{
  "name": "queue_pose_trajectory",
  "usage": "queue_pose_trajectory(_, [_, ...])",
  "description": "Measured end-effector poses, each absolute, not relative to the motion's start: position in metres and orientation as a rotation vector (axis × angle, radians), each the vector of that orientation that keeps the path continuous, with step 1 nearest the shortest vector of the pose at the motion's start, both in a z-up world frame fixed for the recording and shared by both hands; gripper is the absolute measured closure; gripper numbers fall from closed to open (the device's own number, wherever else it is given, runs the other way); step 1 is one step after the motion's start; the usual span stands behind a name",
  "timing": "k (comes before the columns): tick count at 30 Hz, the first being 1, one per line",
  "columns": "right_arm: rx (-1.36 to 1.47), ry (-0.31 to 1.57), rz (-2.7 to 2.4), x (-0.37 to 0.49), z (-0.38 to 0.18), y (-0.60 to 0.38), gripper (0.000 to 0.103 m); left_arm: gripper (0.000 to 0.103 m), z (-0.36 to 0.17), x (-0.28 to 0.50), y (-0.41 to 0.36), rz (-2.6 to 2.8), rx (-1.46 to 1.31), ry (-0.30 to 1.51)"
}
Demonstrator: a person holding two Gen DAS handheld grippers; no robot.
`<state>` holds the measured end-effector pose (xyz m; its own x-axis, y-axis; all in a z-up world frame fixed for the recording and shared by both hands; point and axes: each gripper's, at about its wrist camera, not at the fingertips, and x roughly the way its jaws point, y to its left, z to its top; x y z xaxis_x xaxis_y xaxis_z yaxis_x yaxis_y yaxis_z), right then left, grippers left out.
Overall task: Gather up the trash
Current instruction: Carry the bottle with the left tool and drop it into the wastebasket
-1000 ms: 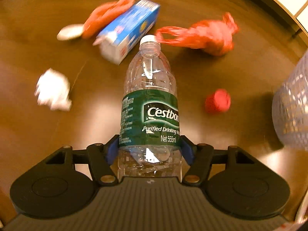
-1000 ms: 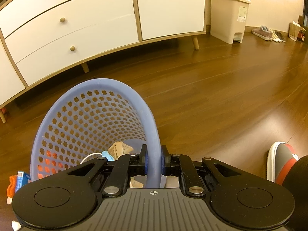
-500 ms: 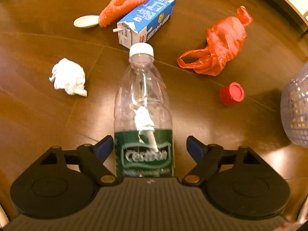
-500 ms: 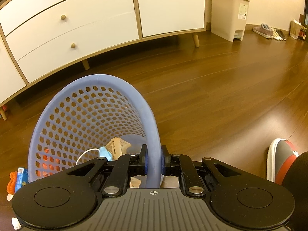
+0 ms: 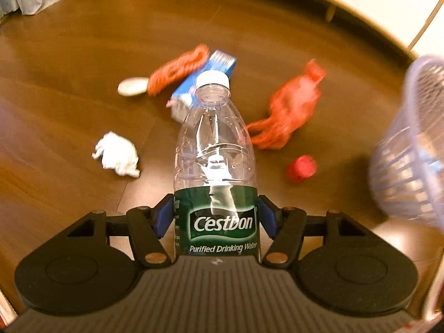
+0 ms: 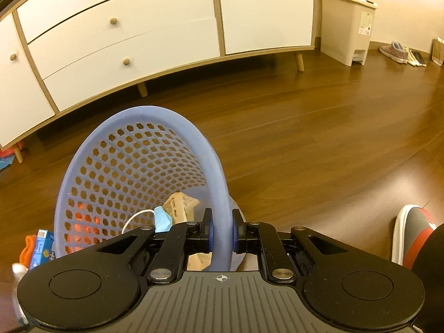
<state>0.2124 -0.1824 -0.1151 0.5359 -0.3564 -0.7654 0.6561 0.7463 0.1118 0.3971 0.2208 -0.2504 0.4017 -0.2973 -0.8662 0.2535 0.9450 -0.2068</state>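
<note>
Left gripper [image 5: 216, 216] clamps the Cestbon water bottle [image 5: 215, 166] at its label, lifted over floor litter; right gripper [image 6: 221, 234] is closed on the blue basket [image 6: 138, 166] rim. Mid-transfer: next, carry bottle right over basket mouth, then release.

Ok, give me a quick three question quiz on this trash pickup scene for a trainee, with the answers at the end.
1. True or false: the left gripper is shut on the water bottle.
2. Which part of the blue basket is the right gripper clamping? A) its rim B) its base C) a handle
3. Fill in: the loose bottle cap on the floor is ____ in colour.

Key: 1 true; 2 A; 3 red.
</note>
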Motion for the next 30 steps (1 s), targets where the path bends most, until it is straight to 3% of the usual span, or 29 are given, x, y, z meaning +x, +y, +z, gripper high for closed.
queue_pose_trajectory(15, [0.412, 0.799, -0.603, 0.208, -0.119, -0.183, 0.094, 0.044, -0.136, 0.370, 0.139, -0.707, -0.110, 0.903])
queue_pose_trajectory(30, [0.434, 0.786, -0.619, 0.208, -0.121, -0.182, 0.094, 0.043, -0.148, 0.374, 0.029, -1.001, -0.027, 1.080])
